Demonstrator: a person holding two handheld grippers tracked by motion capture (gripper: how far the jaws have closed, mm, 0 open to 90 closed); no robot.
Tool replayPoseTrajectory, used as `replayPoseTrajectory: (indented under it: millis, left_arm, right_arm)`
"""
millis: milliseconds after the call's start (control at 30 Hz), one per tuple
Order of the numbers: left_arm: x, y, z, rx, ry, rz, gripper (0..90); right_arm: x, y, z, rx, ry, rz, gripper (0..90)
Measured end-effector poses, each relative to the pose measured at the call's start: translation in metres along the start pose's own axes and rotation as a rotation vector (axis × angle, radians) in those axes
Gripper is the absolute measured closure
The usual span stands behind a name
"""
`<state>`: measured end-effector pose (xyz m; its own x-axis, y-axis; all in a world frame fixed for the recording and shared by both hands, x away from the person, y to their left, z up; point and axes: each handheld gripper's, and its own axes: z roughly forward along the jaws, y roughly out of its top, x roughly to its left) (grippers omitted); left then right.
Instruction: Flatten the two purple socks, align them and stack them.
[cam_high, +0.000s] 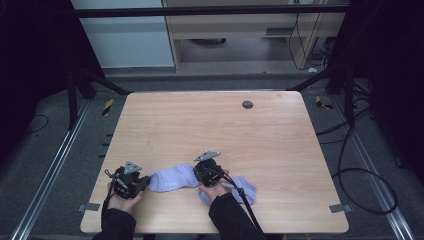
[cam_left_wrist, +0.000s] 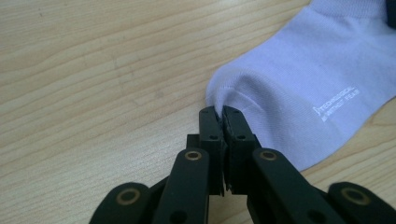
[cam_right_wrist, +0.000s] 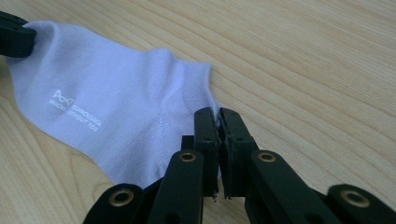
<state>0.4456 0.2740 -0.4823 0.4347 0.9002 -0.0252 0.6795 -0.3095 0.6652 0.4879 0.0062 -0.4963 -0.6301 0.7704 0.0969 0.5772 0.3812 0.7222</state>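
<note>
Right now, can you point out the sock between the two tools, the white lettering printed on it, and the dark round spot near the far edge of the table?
Sock (cam_high: 172, 178), high view, middle of its fabric.
White lettering (cam_left_wrist: 337, 103), left gripper view, centre of the print.
Dark round spot (cam_high: 247, 104), high view, its centre.

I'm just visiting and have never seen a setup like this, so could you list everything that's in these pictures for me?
sock: one, pale lilac with small white print, near edge of the table, stretched between the two grippers
second sock: one, pale lilac, near edge, right of the right hand, partly hidden by it
table: one, light wood, centre of the high view
round cap: one, dark grey, far side of the tabletop
cables: several, black, floor to the right of the table
left hand-held gripper: one, black, shut on one end of the sock
right hand-held gripper: one, black, shut on the sock's other end
hands: two, with dark sleeves, at the near edge
</note>
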Motion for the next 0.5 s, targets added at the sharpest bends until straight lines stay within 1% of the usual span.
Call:
replayPoseTrajectory:
  millis: [167, 267, 333, 367, 433, 500]
  left_arm:
    - [-0.003, 0.002, -0.007, -0.031, -0.014, -0.007, 87.4]
    - [-0.007, 0.005, -0.012, -0.055, -0.034, -0.015, 87.4]
    - [-0.009, 0.006, -0.014, -0.061, -0.037, -0.013, 87.5]
    - [-0.01, 0.007, -0.016, -0.066, -0.038, -0.007, 87.5]
    - [-0.014, 0.009, -0.019, -0.081, -0.048, -0.014, 87.4]
    - [-0.018, 0.012, -0.023, -0.091, -0.057, -0.005, 87.5]
  right_arm:
    - [0.001, 0.003, -0.012, -0.034, 0.018, 0.002, 87.1]
    - [0.0, 0.006, -0.021, -0.048, 0.026, 0.005, 87.1]
    - [0.0, 0.007, -0.024, -0.052, 0.03, 0.006, 87.1]
    - [-0.002, 0.008, -0.03, -0.059, 0.032, 0.006, 87.1]
    - [-0.003, 0.008, -0.035, -0.064, 0.037, 0.004, 87.1]
    - [-0.003, 0.008, -0.042, -0.067, 0.038, -0.004, 87.1]
